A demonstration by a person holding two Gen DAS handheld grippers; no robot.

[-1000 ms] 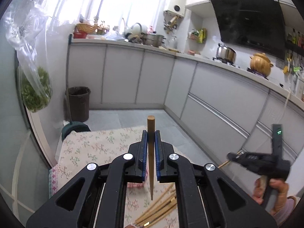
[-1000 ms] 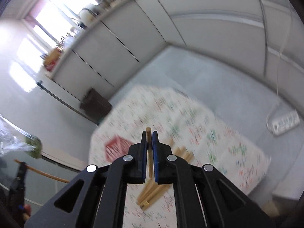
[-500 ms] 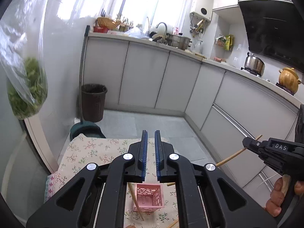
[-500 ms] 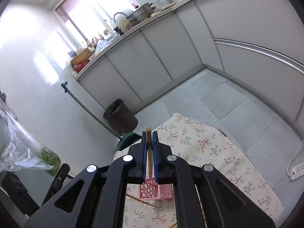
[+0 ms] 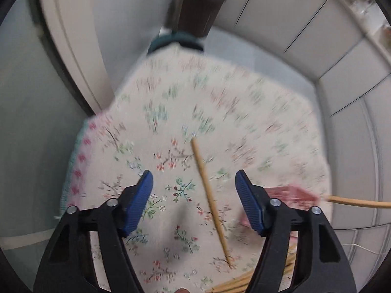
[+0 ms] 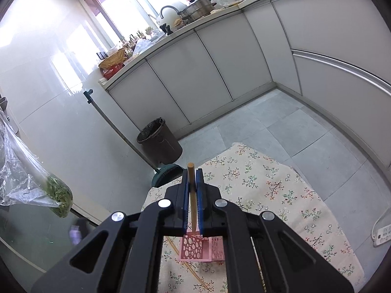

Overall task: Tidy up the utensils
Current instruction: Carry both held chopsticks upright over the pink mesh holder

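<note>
My left gripper (image 5: 193, 178) points steeply down at the floral tablecloth (image 5: 158, 112), and its jaws are opening with nothing pressed between them. One wooden chopstick (image 5: 210, 195) lies loose on the cloth below the gap. The pink basket (image 5: 293, 194) shows partly behind the right finger, and several more chopsticks (image 5: 234, 284) lie at the bottom edge. My right gripper (image 6: 192, 178) is shut on a chopstick (image 6: 191, 195) that stands upright just above the pink basket (image 6: 195, 247). The loose chopstick (image 6: 188, 266) lies on the cloth beside the basket.
A dark waste bin (image 6: 160, 139) and a green round fan (image 6: 167, 174) stand on the floor beyond the table's far edge, with a pole leaning by them. A bag of greens (image 6: 57, 195) hangs at left. A power strip (image 6: 383, 234) lies on the floor at right.
The left gripper let its chopstick go, tipped down toward the cloth and spread its jaws. The right gripper swung up over the pink basket, still holding its chopstick.
</note>
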